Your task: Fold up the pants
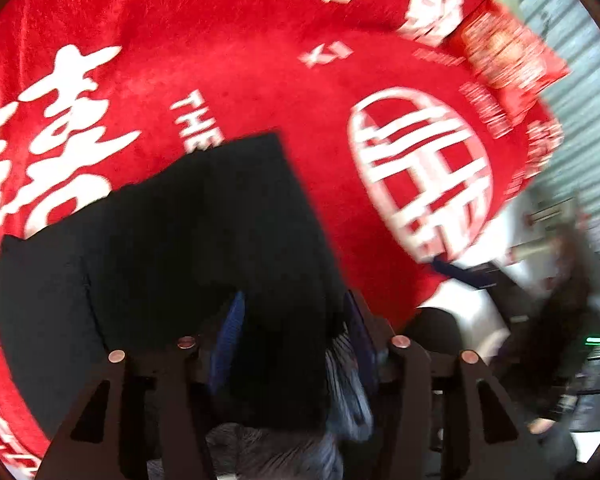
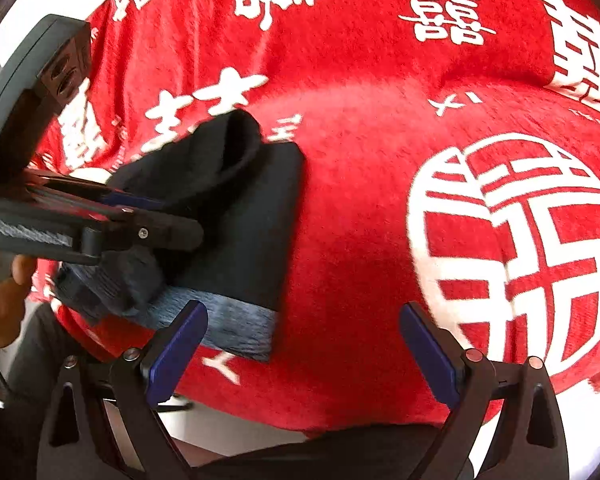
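Observation:
The black pants (image 1: 204, 240) lie folded into a compact bundle on the red blanket (image 1: 260, 80). In the right wrist view the pants (image 2: 244, 216) show a grey waistband (image 2: 236, 328) at the near edge. My left gripper (image 1: 292, 328) is shut on a thick fold of the pants; it also shows in the right wrist view (image 2: 156, 232), lifting part of the bundle. My right gripper (image 2: 300, 344) is open and empty, just in front of the waistband, its left finger (image 2: 176, 348) over the band's edge.
The red blanket with white characters and a round emblem (image 2: 516, 248) covers the table. A red printed packet (image 1: 508, 64) lies at the blanket's far right corner. White table edge (image 2: 228, 428) shows below the blanket. A person's hand (image 2: 4, 304) holds the left gripper.

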The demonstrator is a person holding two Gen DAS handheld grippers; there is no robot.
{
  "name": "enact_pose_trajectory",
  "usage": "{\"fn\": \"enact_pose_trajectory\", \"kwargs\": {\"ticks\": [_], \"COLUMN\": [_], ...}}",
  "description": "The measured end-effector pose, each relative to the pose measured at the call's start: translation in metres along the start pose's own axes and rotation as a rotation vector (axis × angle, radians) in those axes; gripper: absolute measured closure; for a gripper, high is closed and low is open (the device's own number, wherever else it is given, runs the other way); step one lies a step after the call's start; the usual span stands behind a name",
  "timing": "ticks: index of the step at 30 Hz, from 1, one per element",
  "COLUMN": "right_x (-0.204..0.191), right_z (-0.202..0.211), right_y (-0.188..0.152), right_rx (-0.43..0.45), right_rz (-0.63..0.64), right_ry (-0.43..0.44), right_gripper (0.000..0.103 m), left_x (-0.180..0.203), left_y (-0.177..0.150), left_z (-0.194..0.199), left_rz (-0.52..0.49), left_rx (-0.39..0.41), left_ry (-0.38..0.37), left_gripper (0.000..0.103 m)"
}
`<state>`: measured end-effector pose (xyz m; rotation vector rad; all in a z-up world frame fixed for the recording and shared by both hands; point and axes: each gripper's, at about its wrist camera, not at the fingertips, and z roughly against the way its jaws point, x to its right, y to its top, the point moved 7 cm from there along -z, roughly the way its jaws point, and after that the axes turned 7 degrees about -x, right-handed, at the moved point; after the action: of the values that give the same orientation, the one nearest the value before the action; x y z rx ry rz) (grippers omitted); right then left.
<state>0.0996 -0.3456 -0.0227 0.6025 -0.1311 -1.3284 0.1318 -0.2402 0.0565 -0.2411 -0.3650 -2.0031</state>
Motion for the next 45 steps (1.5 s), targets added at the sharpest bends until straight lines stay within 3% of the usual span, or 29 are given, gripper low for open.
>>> {"fn": "enact_pose_trajectory", "kwargs": {"ticks": [3,5,9,14,16,18,24,27,29,30,31,32,35,40,42,44,45], "right_x": [-0.015,-0.026,-0.042,-0.041,-0.04,-0.041,-0.06,-0.09,-0.1,-0.102,-0.1,-0.095,-0.089,-0.092,-0.073,-0.052,-0.043], "right_z": [-0.001,-0.004,-0.014,0.001,0.005,0.008,-0.026,-0.028,-0.034,-0.042,-0.05,-0.056,-0.042,0.006,-0.008,-0.046,-0.059], "right_y": [0.003,0.006,0.013,0.013,0.012,0.014,0.03,0.039,0.043,0.045,0.046,0.046,0.053,0.062,0.059,0.048,0.044], "right_rx": [0.008,0.017,0.027,0.059,0.055,0.064,-0.016,-0.012,-0.016,-0.035,-0.056,-0.081,-0.077,0.031,0.002,-0.102,-0.113], "right_rz": [-0.016,-0.025,-0.065,-0.064,-0.079,-0.099,-0.084,-0.006,0.05,0.058,0.036,0.014,-0.009,0.042,-0.001,-0.058,-0.097], "right_ry": [0.105,0.172,0.289,0.315,0.378,0.424,0.384,0.429,0.352,0.321,0.314,0.285,0.294,0.274,0.243,0.18,0.197], "right_gripper": [0.006,0.006,0.006,0.006,0.006,0.006,0.006,0.006,0.006,0.008,0.032,0.075,0.084,0.085,0.085,0.078,0.078], "left_x": [0.01,0.011,-0.017,-0.077,-0.101,-0.119,-0.123,-0.12,-0.124,-0.127,-0.13,-0.132,-0.139,-0.147,-0.15,-0.157,-0.159], "left_y": [0.0,0.0,-0.01,-0.048,-0.063,-0.077,-0.09,-0.094,-0.096,-0.098,-0.099,-0.099,-0.102,-0.097,-0.098,-0.099,-0.099], "left_z": [0.034,0.051,0.072,0.068,0.06,0.051,0.039,0.045,0.049,0.05,0.052,0.054,0.066,0.065,0.048,0.023,0.019], "left_rz": [-0.019,-0.025,0.005,0.115,0.169,0.228,0.221,0.209,0.23,0.243,0.255,0.265,0.279,0.294,0.29,0.309,0.32], "left_rx": [0.055,0.091,0.141,0.119,0.111,0.098,0.12,0.139,0.151,0.156,0.16,0.162,0.186,0.187,0.142,0.091,0.095], "left_ry": [-0.08,-0.075,0.019,0.102,0.137,0.123,0.16,0.152,0.129,0.121,0.118,0.12,0.122,0.124,0.137,0.172,0.177], "left_gripper": [0.043,0.031,0.025,0.025,0.025,0.025,0.025,0.025,0.025,0.025,0.025,0.025,0.025,0.023,0.023,0.022,0.021]}}
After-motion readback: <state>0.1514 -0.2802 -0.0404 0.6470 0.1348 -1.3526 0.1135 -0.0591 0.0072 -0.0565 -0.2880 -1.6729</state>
